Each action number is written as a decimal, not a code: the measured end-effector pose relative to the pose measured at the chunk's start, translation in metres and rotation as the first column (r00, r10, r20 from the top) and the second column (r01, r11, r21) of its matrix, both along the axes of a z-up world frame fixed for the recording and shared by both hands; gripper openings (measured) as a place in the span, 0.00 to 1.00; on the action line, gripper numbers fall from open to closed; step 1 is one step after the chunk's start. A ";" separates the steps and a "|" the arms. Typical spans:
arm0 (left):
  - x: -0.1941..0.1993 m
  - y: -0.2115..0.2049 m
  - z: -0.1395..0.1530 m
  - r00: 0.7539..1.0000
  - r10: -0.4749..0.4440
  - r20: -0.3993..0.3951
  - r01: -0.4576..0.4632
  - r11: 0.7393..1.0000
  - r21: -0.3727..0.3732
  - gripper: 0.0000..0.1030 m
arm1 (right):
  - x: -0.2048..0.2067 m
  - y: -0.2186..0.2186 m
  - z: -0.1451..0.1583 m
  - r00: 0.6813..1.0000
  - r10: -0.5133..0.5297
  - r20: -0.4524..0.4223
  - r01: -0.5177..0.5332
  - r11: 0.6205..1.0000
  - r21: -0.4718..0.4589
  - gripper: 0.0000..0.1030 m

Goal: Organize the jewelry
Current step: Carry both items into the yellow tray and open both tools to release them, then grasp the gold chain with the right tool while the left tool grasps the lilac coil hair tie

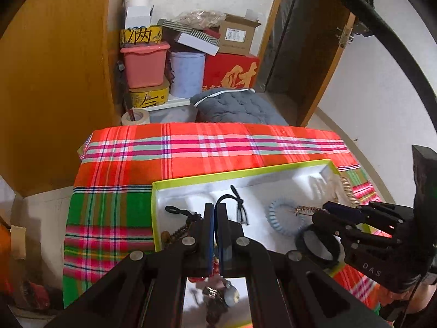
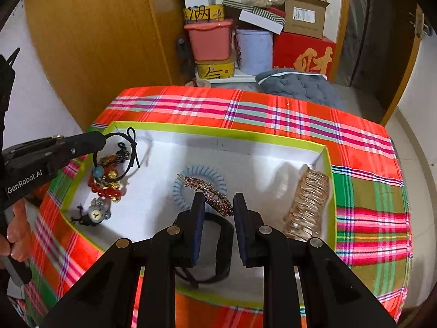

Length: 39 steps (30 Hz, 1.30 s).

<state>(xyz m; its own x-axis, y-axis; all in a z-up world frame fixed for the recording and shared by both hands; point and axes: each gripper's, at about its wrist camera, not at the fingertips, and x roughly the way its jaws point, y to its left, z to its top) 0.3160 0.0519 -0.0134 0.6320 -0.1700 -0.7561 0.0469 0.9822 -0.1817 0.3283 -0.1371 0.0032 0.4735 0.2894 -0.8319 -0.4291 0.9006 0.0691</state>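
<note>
The tablecloth (image 2: 273,114) is soft woven cloth. The box (image 2: 218,132) looks like smooth card, matt white inside. The gold bracelet (image 2: 307,205) is shiny metal. The blue coil hair tie (image 2: 180,188) looks like smooth plastic. The cupboard (image 2: 95,41) is smooth wood.

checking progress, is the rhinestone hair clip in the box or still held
Held: the right hand-held gripper pinches the rhinestone hair clip above the blue coil hair tie inside the box.
</note>
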 end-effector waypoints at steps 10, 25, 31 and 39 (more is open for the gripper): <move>0.010 0.000 -0.022 0.998 0.029 -0.049 -0.028 0.999 0.015 0.02 | 0.004 0.006 -0.012 1.000 0.011 -0.027 -0.011 1.000 -0.010 0.23; -0.034 0.010 0.007 1.000 0.030 0.001 -0.030 0.999 -0.033 0.02 | -0.034 -0.021 0.021 0.999 -0.021 0.025 0.020 0.998 0.052 0.36; -0.079 0.007 0.013 1.000 0.009 0.019 -0.009 0.999 -0.033 0.02 | -0.070 -0.045 0.032 0.998 -0.055 0.027 0.052 0.994 0.101 0.36; -0.127 0.005 0.004 1.000 0.003 -0.006 -0.003 0.998 -0.063 0.02 | -0.114 -0.060 0.032 0.999 -0.052 0.004 0.051 0.991 0.124 0.36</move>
